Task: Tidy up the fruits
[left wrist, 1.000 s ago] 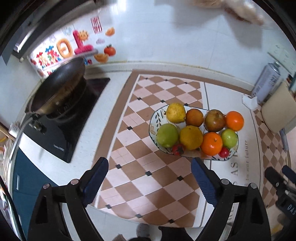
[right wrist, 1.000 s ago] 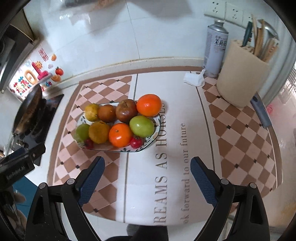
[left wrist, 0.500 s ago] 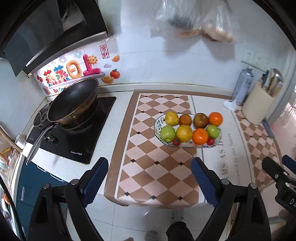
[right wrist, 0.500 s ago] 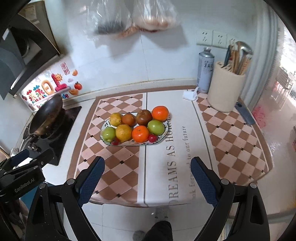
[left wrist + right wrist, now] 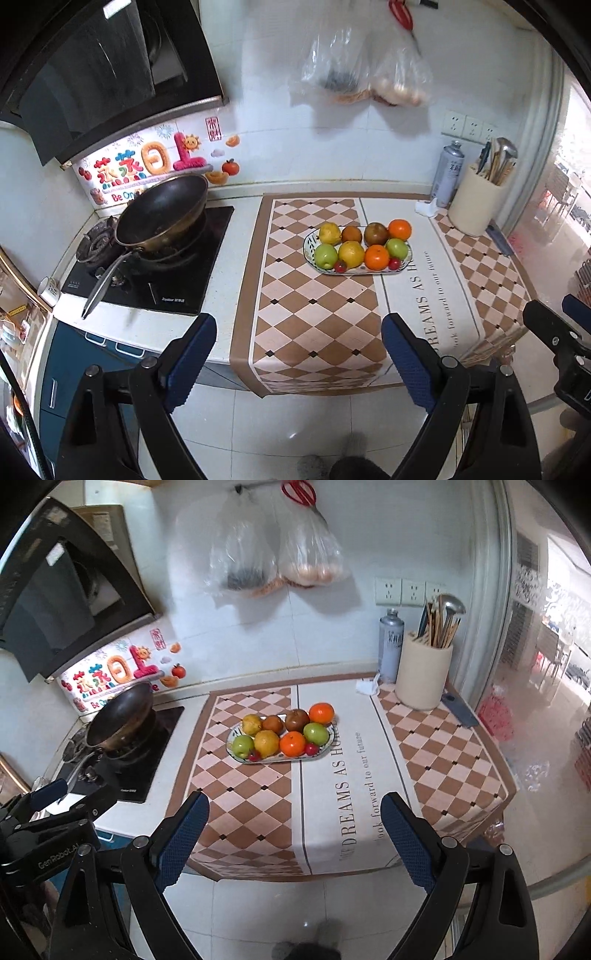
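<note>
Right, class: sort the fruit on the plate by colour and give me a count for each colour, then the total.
On the plate:
Orange: 2
Green: 2
Yellow: 2
Brown: 2
Small red: 2
Total: 10 fruits

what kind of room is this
A home kitchen, most likely. A wok sits on a gas stove under a range hood, and a utensil holder stands on the counter beside a plate of fruit.
</note>
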Tool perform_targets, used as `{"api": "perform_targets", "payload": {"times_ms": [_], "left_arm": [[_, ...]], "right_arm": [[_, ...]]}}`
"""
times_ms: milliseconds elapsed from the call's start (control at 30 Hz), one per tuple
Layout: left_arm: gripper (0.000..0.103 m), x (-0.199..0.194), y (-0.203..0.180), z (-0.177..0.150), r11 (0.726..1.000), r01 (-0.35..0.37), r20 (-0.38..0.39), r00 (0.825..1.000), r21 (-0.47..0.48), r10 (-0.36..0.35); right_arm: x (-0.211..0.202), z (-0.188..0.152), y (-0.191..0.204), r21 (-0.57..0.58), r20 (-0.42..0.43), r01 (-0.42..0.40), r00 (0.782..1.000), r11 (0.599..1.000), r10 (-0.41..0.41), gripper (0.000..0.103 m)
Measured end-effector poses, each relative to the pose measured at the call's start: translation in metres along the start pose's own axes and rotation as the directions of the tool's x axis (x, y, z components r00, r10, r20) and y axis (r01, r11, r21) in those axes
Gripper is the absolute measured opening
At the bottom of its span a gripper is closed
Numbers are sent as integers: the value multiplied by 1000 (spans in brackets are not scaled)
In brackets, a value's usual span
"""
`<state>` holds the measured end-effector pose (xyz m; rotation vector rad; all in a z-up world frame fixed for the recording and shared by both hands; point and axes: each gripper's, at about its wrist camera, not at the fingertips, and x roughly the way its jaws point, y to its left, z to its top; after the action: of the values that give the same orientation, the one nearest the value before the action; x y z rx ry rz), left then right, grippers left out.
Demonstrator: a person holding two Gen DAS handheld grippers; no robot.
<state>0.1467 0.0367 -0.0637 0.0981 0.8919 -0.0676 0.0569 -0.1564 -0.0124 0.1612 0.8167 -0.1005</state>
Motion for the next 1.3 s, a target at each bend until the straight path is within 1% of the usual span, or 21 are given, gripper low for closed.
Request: {"api": "perform_targets", "payload": {"times_ms": [200,300,400,567,733,867,1033,1267,1300], "left_arm": [[92,-41,-2,-9,1000,15,45,999,-12,-14],[92,-57,-4,-14,999,22,40,999,-23,-21],[91,-72,-6,-21,999,31,46,999,-31,-29],[91,-87,-11,-29,999,28,41,999,-47,-26],[91,-96,-12,-35,997,14,52,999,-72,-10],[92,-94,-14,-36,997,5,44,999,-83,-1],[92,-81,-20,-26,996,-11,27,1000,-85,13],[91,-49,-22,6,997,-40,22,999,-69,41],[91,-42,-22,12,997,-52,24,998,-62,54]], "right_arm": [[-48,-4,1,-25,44,-20,999,999,22,96],[-70,-7,-1,-29,54,-41,998,999,42,96],[-88,-10,-4,-42,72,-41,996,998,44,96],[-104,-14,-10,-53,69,-61,996,997,65,96],[-110,-15,-14,-58,57,-91,994,994,94,96],[-107,-13,-19,-59,48,-109,993,992,112,97],[-88,-2,-22,-63,25,-104,994,993,106,97],[-33,29,-24,-58,-19,-81,997,995,80,97],[-23,34,-24,-53,-26,-80,997,995,79,97]]}}
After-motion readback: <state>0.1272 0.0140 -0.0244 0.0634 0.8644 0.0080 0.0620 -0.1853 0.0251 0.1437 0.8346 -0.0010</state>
